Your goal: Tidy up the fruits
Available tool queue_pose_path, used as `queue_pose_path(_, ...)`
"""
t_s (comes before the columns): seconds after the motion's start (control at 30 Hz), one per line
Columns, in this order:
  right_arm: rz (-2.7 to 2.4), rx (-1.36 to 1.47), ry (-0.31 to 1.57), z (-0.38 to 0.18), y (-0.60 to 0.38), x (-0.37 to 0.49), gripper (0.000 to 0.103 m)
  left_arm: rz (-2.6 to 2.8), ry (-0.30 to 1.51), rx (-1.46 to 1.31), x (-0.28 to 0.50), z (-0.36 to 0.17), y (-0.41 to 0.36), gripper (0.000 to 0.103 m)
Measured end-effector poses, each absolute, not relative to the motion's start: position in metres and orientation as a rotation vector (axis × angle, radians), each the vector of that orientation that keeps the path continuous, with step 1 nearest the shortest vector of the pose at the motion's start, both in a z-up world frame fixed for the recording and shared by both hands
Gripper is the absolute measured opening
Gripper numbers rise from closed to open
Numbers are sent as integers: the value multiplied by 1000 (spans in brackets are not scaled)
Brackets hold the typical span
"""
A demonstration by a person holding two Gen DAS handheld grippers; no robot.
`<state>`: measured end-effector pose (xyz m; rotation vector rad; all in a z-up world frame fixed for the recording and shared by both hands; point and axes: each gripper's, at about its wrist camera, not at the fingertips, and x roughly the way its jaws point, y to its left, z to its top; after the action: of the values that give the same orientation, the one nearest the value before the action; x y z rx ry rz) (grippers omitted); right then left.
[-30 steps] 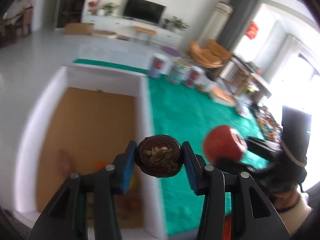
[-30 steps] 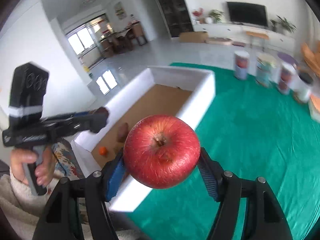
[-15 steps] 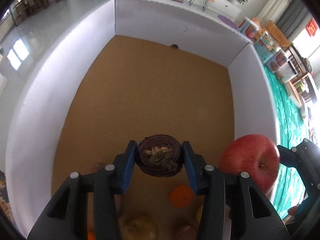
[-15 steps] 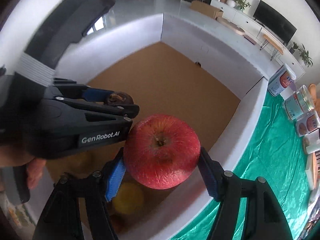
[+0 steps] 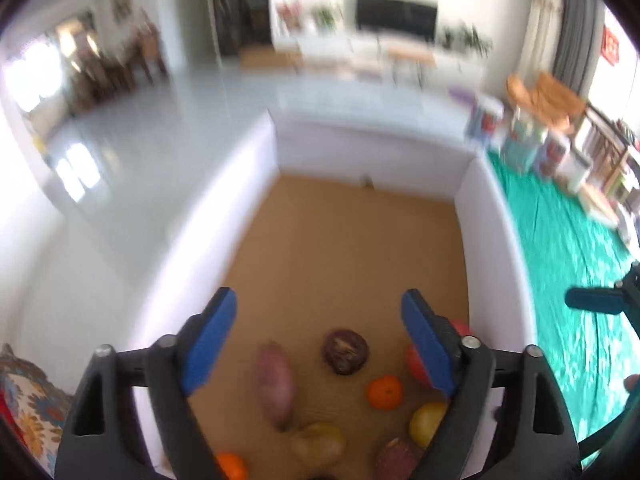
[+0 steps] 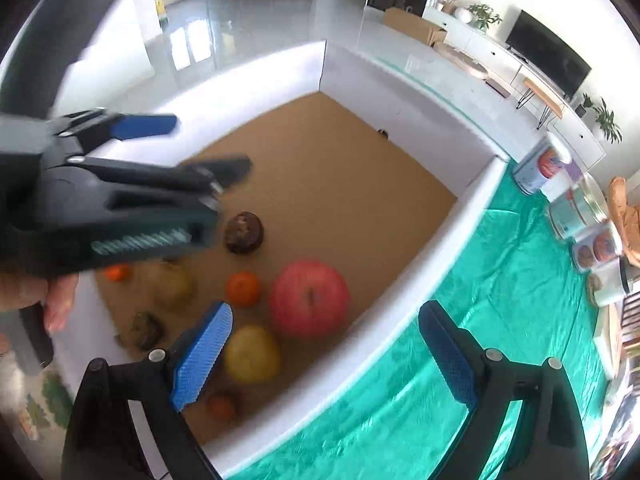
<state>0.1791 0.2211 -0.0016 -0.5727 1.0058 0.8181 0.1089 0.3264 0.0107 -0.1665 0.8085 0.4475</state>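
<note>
A white box with a brown floor holds the fruit. The dark brown round fruit and the red apple lie on its floor among small oranges, a yellow fruit, a pinkish oblong one and others. My left gripper is open and empty above them; it also shows in the right wrist view. My right gripper is open and empty over the box's near rim.
A green cloth covers the table right of the box. Several cans and jars stand at its far side. A patterned cushion lies left of the box.
Both grippers opened. The dark fruit and the apple dropped to the box floor. Both grippers pulled up and back from the fruit.
</note>
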Motion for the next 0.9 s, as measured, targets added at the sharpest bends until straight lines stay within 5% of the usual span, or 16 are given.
queue_pose_path(0.47, 807, -138, 1041, 32, 161, 100, 98, 694, 817, -162, -24, 29, 299, 91)
queue_pose_path(0.9, 678, -192, 1049, 38, 178, 83, 98, 665, 863, -185, -47, 35, 303, 91)
